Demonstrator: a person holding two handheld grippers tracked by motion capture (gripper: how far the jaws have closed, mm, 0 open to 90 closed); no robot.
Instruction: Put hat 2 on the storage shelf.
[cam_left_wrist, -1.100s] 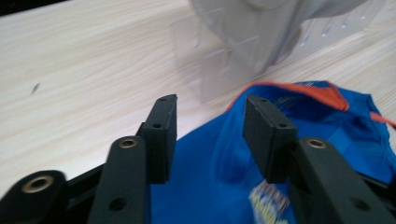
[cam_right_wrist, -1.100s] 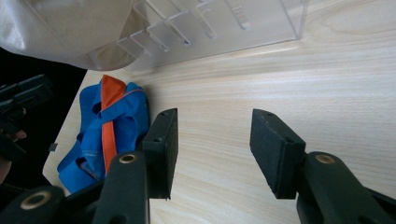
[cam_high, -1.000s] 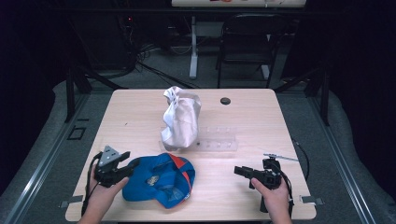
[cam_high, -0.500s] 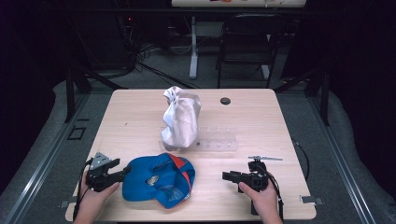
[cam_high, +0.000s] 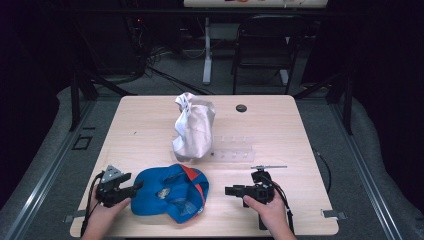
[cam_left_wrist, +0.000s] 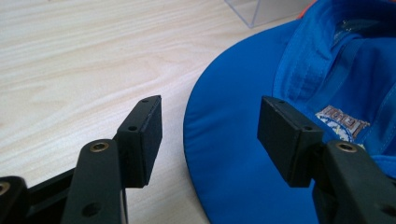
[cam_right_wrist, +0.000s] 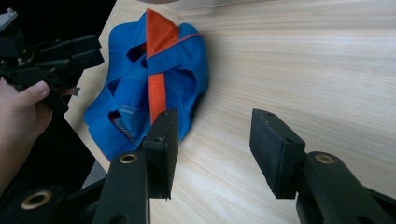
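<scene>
The blue cap lies upside down near the table's near edge. The left gripper, whose jaws have just been opening, straddles the cap's brim without pressing it. The right gripper is open and empty, right of the cap. Farther back stands a white bag.

Bare wooden table lies open along the left side and the far right. A white bag stands upright mid-table, touching a clear plastic tray on its right. A blue cap fills the near edge between both grippers.
</scene>
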